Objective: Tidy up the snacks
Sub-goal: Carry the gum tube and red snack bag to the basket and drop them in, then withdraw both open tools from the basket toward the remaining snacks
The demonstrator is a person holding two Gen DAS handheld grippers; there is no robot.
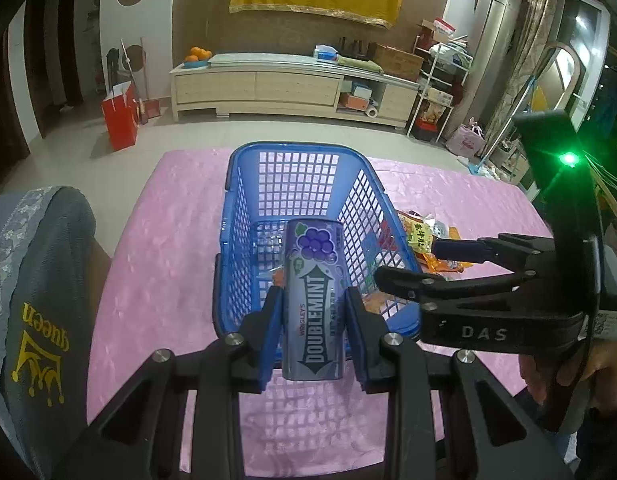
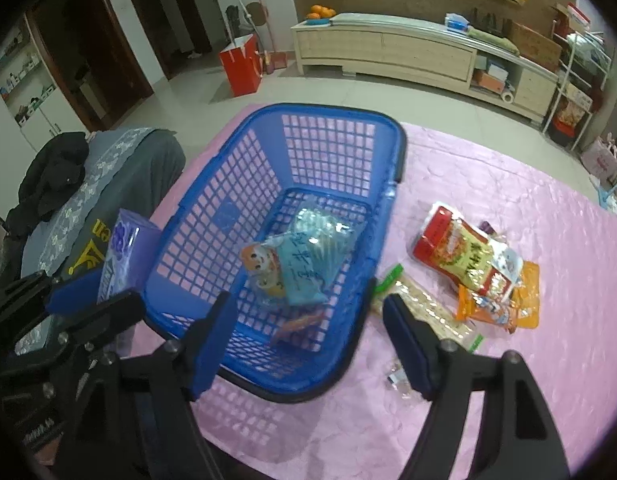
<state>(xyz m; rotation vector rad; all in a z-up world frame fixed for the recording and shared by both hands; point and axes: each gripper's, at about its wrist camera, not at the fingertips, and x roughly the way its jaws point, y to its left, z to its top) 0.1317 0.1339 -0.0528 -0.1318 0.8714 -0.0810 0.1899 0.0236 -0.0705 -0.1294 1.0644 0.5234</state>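
My left gripper (image 1: 313, 312) is shut on a purple Doublemint gum box (image 1: 314, 300) and holds it upright above the near end of the blue basket (image 1: 244, 208). The box (image 2: 122, 256) and the left gripper (image 2: 74, 294) also show at the left of the right wrist view. My right gripper (image 2: 310, 320) is open and empty above the basket's near right rim (image 2: 348, 344); it also shows in the left wrist view (image 1: 408, 264). The basket holds a light blue snack pack (image 2: 312, 264) and small orange packets (image 2: 260, 264). A pile of snack bags (image 2: 472, 264) lies on the pink tablecloth (image 2: 508, 360) right of the basket.
A clear bag of crackers (image 2: 420, 308) and a small wrapped candy (image 2: 396, 380) lie near the right gripper. A grey chair back with a crown print (image 1: 40, 312) stands left of the table. A cabinet (image 1: 268, 88) and a red bag (image 1: 118, 116) stand beyond.
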